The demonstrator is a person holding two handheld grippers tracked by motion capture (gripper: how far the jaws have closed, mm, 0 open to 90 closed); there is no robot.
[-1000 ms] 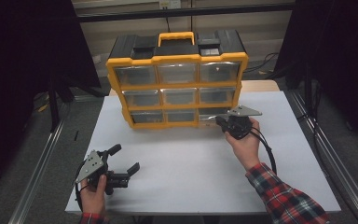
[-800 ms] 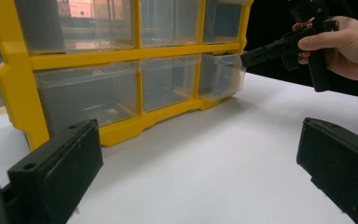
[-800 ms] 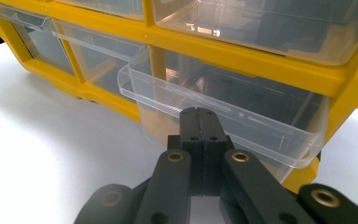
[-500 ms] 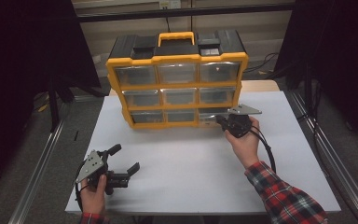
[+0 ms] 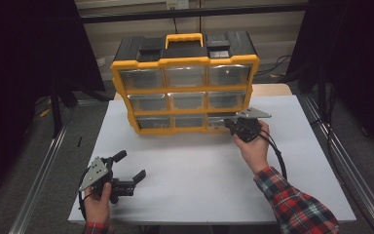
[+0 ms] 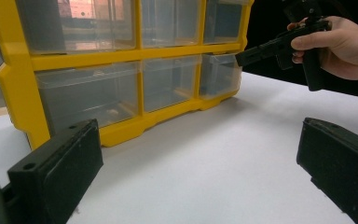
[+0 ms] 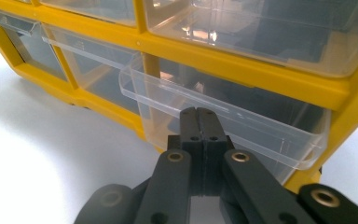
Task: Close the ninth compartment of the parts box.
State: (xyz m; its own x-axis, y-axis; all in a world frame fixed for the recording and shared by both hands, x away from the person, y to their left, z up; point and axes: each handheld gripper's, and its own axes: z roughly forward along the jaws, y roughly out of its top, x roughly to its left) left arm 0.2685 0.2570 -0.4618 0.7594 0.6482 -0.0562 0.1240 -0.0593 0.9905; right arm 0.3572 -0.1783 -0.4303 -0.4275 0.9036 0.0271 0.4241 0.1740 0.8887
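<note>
The right gripper (image 5: 230, 125), its fingers (image 7: 198, 128) pressed together with nothing between them, met the front lip of the bottom-right drawer (image 7: 223, 116) of a yellow organizer (image 5: 185, 90) that stood toward the back of the white bench (image 5: 199, 170). That clear drawer sat slightly proud of its yellow frame, while its neighbours along the bottom row looked flush. The left gripper (image 5: 129, 170), fingers (image 6: 56, 161) spread wide and holding nothing, hung low over the bench near its front left corner, well apart from the cabinet. The step in hand appeared to be working that drawer, by the closed tips against its lip. Done well, it would call for a push or pull kept straight along the drawer's slide, low on the lip and centred, so the thin plastic did not twist or jam. The organizer looked light, so a slow, even force would likely keep it from sliding on the bench; the free left gripper could steady the frame
</note>
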